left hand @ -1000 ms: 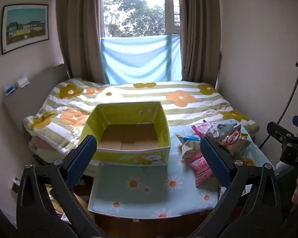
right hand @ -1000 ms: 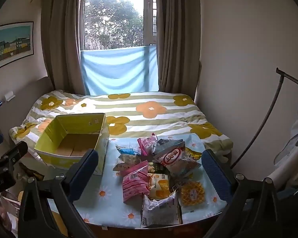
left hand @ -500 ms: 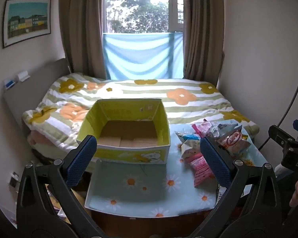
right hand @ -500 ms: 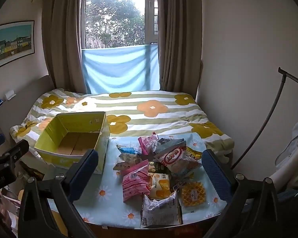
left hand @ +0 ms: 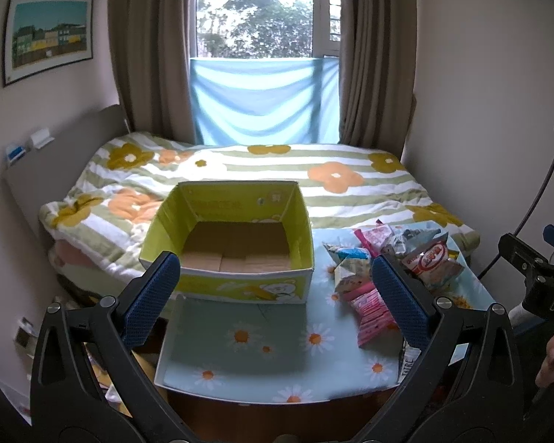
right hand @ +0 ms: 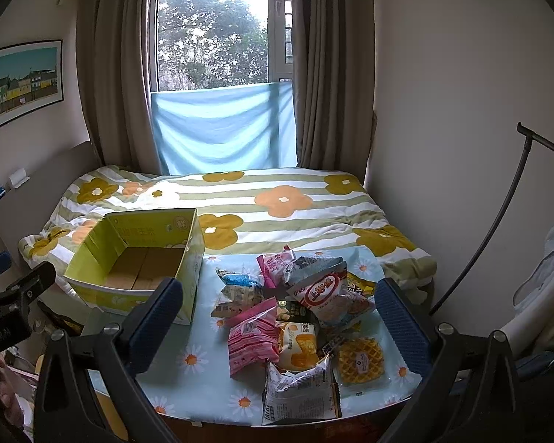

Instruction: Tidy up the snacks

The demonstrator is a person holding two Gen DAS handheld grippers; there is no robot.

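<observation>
Here, bed (left hand: pixel 262 170) behind; tabletop (left hand: pixel 262 350) at its foot. Box (left hand: pixel 232 243) sits on the left, open-topped and bare inside, likely the bin for sorting. Snacks (right hand: pixel 299 310) heaped on the right, beside the box, within reach. Left gripper (left hand: pixel 277 291) and right gripper (right hand: pixel 280 317) hover short of the tabletop, both spread wide, holding nothing.

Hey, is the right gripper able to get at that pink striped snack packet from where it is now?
Probably yes: the right gripper is open, and the pink striped packet lies on top, uncovered, straight ahead.
</observation>
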